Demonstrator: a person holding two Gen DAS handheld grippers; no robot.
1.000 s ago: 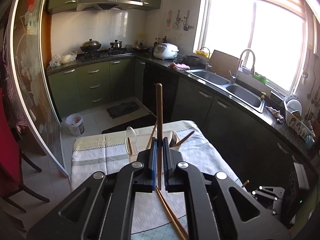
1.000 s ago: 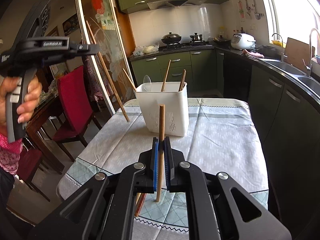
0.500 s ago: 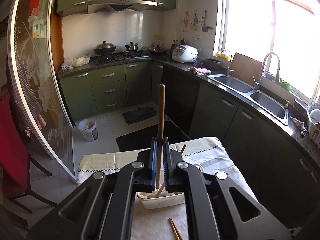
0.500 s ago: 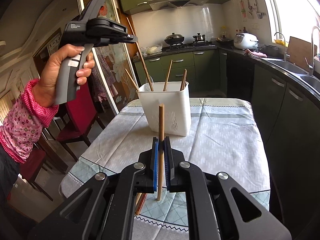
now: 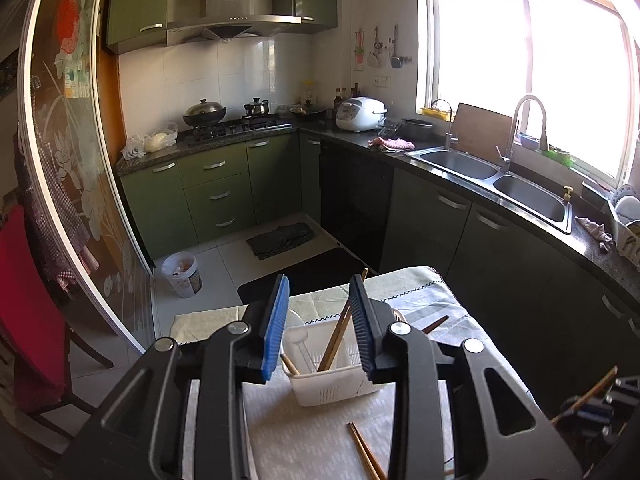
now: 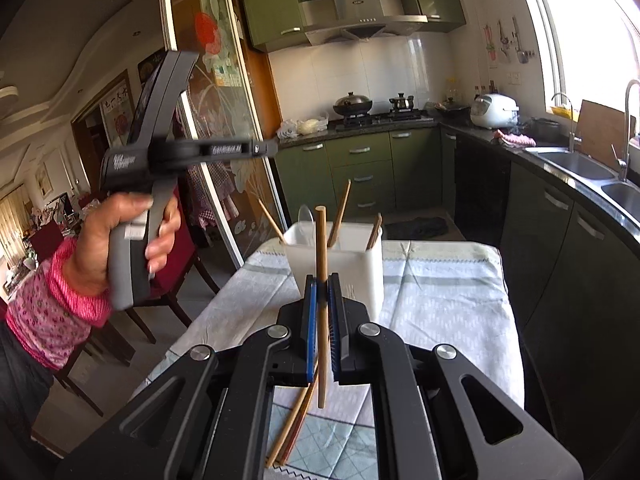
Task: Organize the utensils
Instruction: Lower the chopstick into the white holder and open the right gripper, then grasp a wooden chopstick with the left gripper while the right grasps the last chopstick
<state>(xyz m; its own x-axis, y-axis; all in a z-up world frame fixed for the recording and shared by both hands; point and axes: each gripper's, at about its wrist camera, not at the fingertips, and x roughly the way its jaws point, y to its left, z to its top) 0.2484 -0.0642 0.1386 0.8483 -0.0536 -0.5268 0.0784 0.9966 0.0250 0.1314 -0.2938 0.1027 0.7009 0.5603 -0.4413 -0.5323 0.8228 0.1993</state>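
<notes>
A white utensil holder (image 5: 334, 382) stands on the clothed table and holds several wooden chopsticks (image 5: 338, 336) and a clear spoon (image 5: 298, 338). My left gripper (image 5: 318, 328) is open and empty above the holder. In the right wrist view the holder (image 6: 334, 268) stands ahead, and my right gripper (image 6: 322, 312) is shut on one upright wooden chopstick (image 6: 321, 256). The left gripper (image 6: 264, 148) shows there, held high left of the holder.
Loose chopsticks lie on the tablecloth (image 5: 366, 454) near the front, and also under the right gripper (image 6: 296, 424). A red chair (image 6: 176, 248) stands left of the table. Green cabinets, a stove and a sink (image 5: 492, 176) line the kitchen walls.
My left gripper has opened and let its chopstick drop into the holder. The right gripper still holds its chopstick and has hardly moved.
</notes>
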